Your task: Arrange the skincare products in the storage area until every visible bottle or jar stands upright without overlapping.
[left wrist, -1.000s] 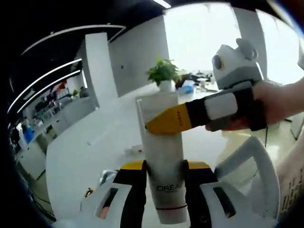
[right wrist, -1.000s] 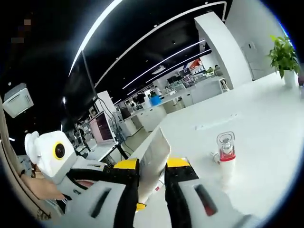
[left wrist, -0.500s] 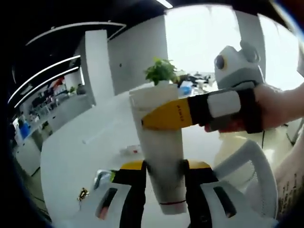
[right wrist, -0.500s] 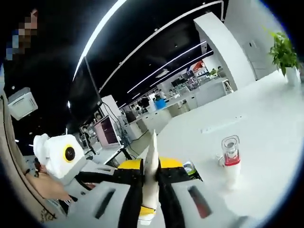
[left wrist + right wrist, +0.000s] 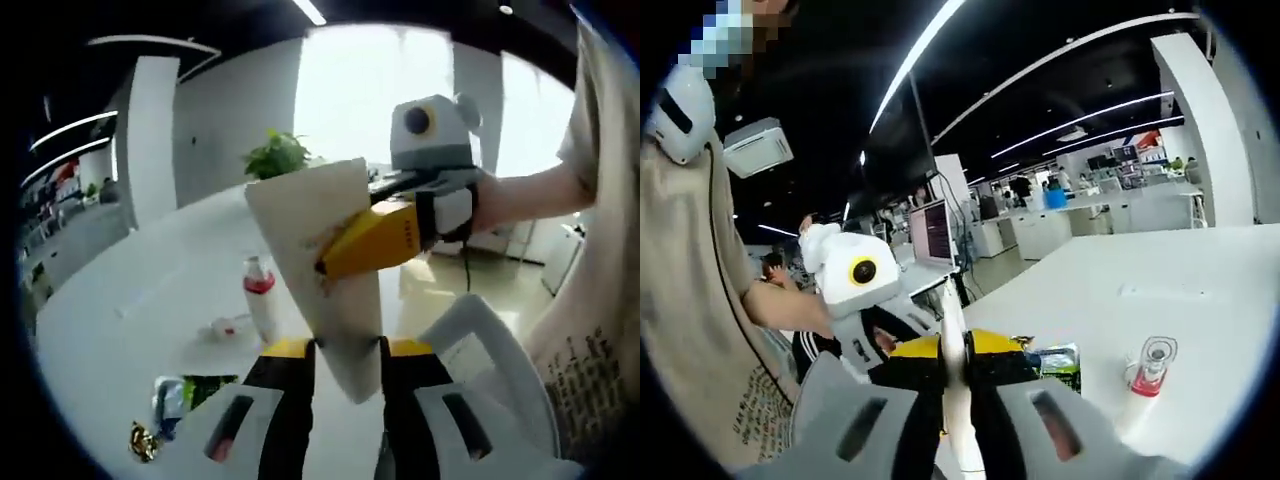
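Both grippers are now tilting the white tube (image 5: pixel 325 270) over, and the red-capped bottle (image 5: pixel 261 308) is showing on the counter (image 5: pixel 150 290) behind it. Left gripper (image 5: pixel 343 352) is clamping the tube's lower body; the right gripper (image 5: pixel 956 362) is pinching its flat crimped end, seen edge-on (image 5: pixel 953 330). Held in the air, the tube is looking light, soft and squashy, so gripping the firmer part near the cap is likely safer.

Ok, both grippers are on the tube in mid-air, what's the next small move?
Probably lower the white tube toward the white table: the left gripper clamps its lower end, the right gripper pinches higher up, and it hangs tilted, not standing.
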{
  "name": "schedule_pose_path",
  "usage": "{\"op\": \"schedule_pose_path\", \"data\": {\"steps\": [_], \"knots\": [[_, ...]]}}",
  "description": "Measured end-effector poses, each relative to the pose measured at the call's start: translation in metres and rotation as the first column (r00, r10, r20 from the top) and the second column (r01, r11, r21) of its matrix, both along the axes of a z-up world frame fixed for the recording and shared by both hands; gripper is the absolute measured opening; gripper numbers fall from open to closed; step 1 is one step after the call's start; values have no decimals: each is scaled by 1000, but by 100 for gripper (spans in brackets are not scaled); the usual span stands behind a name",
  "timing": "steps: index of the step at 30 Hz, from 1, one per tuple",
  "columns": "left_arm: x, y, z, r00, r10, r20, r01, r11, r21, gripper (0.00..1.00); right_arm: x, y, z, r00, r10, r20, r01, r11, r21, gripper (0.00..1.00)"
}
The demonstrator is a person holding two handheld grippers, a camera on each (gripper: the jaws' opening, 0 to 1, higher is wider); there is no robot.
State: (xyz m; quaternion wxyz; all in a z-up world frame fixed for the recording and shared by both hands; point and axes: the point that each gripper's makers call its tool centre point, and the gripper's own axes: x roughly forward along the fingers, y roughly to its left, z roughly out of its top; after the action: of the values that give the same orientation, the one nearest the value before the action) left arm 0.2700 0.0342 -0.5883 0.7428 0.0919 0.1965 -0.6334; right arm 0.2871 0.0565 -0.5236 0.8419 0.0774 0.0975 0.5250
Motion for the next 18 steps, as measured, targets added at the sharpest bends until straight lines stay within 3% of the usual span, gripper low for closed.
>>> {"op": "schedule_pose_path", "data": {"steps": [4,7,9,18], "knots": [[-11,-5,4,997,-75,-18,74,997,-25,26,-13,7,14,993,114,17,-114,993,34,6],[-19,-8,5,992,-128,-6,128,991,-29,20,-20,13,17,979,199,52,-198,980,-15,6],[-19,-8,3,991,-131,3,131,991,-20,20,-24,15,16,968,244,62,-241,969,-49,7],[-3,-11,-19,998,-52,37,49,997,64,17,-15,11,-5,963,260,69,-249,959,-138,10]]}}
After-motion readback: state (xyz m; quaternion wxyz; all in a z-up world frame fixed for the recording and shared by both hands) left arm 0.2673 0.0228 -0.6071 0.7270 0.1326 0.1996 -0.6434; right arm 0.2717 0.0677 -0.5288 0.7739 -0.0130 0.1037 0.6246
